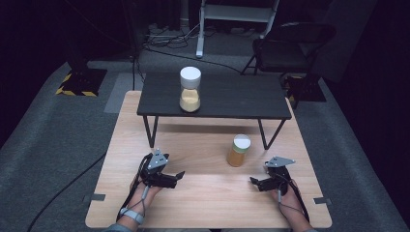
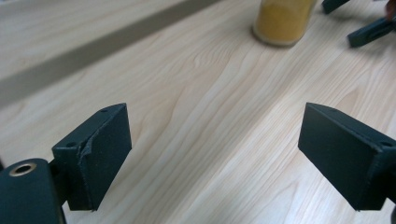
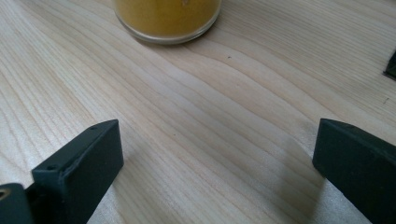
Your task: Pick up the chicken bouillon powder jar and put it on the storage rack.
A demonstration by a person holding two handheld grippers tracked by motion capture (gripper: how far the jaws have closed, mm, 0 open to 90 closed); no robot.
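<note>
Left tongs (image 1: 180,175) low over the table (image 1: 203,203) toward its front-left corner, jaws wide, nothing between them; in the left gripper view only bare wood lies between the two black pads.

Jar of yellow powder with white lid (image 1: 238,151) stands upright on the table right of centre, just in front of the dark raised shelf (image 1: 227,96) that spans the far edge. It is nearer the right tongs and well apart from the left.

A second jar, hourglass-shaped with white cap (image 1: 190,90), stands on the shelf, left of its middle.

Right tongs (image 1: 253,181) near the front-right corner, jaws wide and empty, pointed toward the jar (image 3: 167,18).

Risks, as judged: jar is tall and narrow, so a pad striking one side before the other could tip or skate it. A smooth glass wall may slip under a light squeeze. A grip high near the lid could topple it toward the shelf leg.
</note>
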